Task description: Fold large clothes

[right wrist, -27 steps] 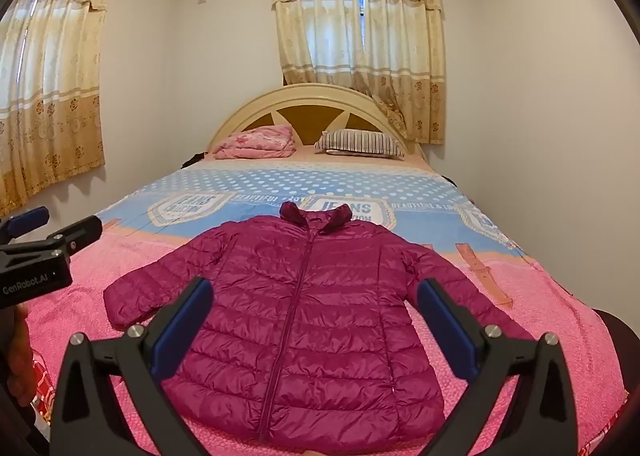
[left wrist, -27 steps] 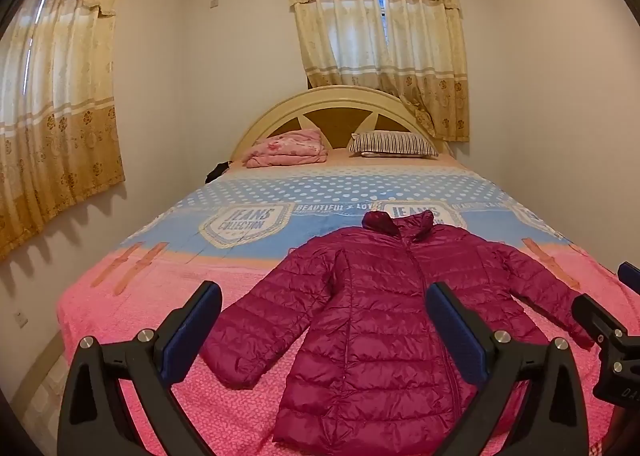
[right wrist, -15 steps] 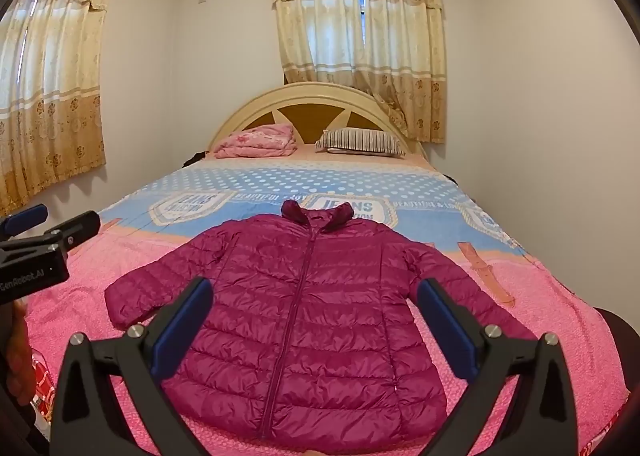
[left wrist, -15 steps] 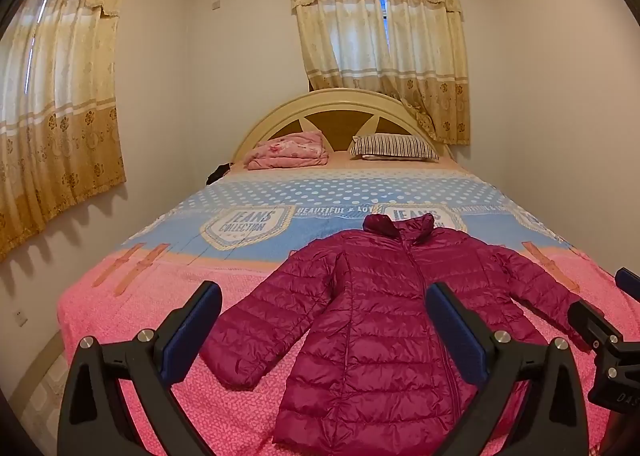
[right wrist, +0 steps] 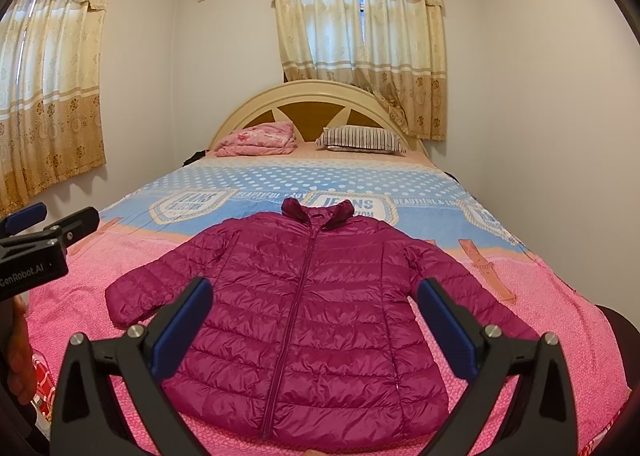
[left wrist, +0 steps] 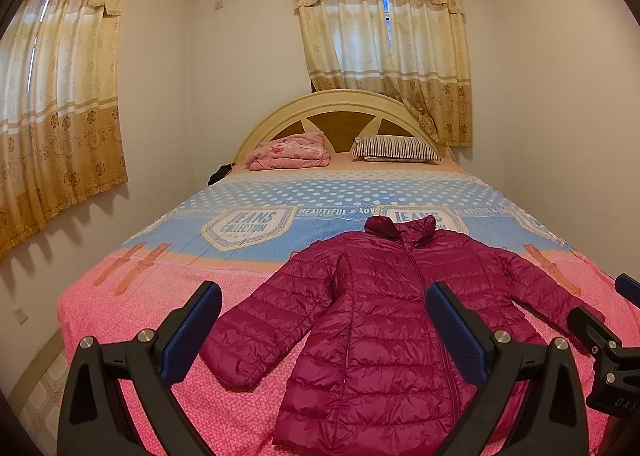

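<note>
A magenta quilted jacket [left wrist: 384, 320] [right wrist: 304, 308] lies flat and zipped on the bed, collar toward the headboard, both sleeves spread out to the sides. My left gripper [left wrist: 324, 330] hovers above the near part of the bed, open wide and empty, with the jacket's left sleeve and body seen between its blue pads. My right gripper [right wrist: 316, 322] is also open and empty, held above the jacket's lower half. Each gripper shows at the edge of the other's view: the right gripper [left wrist: 612, 348] and the left gripper [right wrist: 40, 240].
The bed [left wrist: 132, 320] has a pink and blue cover [right wrist: 360, 180]. A folded pink quilt [left wrist: 288, 150] and a striped pillow [left wrist: 396, 148] lie by the curved headboard [right wrist: 320, 96]. Curtains [left wrist: 384, 48] hang behind and on the left wall. A hand [right wrist: 18, 356] shows at the left edge.
Both views have drifted very slightly; the jacket and the open grippers stay as they were.
</note>
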The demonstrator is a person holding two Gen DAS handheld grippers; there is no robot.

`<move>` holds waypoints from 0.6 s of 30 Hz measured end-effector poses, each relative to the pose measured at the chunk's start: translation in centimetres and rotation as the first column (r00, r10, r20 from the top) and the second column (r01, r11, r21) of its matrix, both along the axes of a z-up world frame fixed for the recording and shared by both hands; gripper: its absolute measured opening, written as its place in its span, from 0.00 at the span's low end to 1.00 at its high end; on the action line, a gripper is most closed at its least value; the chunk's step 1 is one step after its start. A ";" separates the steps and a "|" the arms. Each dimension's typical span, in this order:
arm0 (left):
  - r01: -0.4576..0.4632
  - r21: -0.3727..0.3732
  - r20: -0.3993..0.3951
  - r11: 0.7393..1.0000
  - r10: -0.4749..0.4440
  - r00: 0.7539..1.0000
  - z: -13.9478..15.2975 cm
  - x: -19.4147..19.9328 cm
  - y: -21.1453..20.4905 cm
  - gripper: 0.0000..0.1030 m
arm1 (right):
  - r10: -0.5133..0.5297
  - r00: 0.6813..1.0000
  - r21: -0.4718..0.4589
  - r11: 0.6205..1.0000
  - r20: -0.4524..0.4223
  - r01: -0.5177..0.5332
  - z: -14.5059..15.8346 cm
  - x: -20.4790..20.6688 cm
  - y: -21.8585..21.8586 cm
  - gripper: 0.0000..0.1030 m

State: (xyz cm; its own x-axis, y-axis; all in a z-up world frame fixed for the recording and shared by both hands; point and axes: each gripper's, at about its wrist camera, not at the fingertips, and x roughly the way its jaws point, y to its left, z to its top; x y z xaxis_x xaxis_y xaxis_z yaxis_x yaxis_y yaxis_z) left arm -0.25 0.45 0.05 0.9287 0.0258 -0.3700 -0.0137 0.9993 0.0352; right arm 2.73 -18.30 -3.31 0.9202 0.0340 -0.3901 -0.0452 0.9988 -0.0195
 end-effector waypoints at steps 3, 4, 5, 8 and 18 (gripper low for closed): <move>0.000 0.001 0.001 1.000 0.000 1.000 0.0 0.0 -0.1 0.99 | 0.001 1.000 0.001 1.000 -0.002 -0.001 -0.1 0.0 0.1 1.00; 0.000 0.000 0.001 1.000 0.000 1.000 0.1 0.0 -0.1 0.99 | 0.000 1.000 0.001 1.000 -0.002 0.000 -0.1 0.0 0.1 1.00; 0.001 0.000 0.001 1.000 -0.001 1.000 0.1 0.1 -0.1 0.99 | 0.000 1.000 0.001 1.000 -0.003 0.000 0.0 0.0 0.1 1.00; -0.001 0.000 0.002 1.000 0.001 1.000 0.0 0.1 -0.1 0.99 | 0.000 1.000 0.002 1.000 -0.004 0.000 0.0 0.0 0.1 1.00; -0.005 0.003 0.005 1.000 0.005 1.000 0.2 0.3 -0.2 0.99 | 0.005 1.000 0.005 1.000 -0.013 -0.005 -0.1 0.1 0.1 1.00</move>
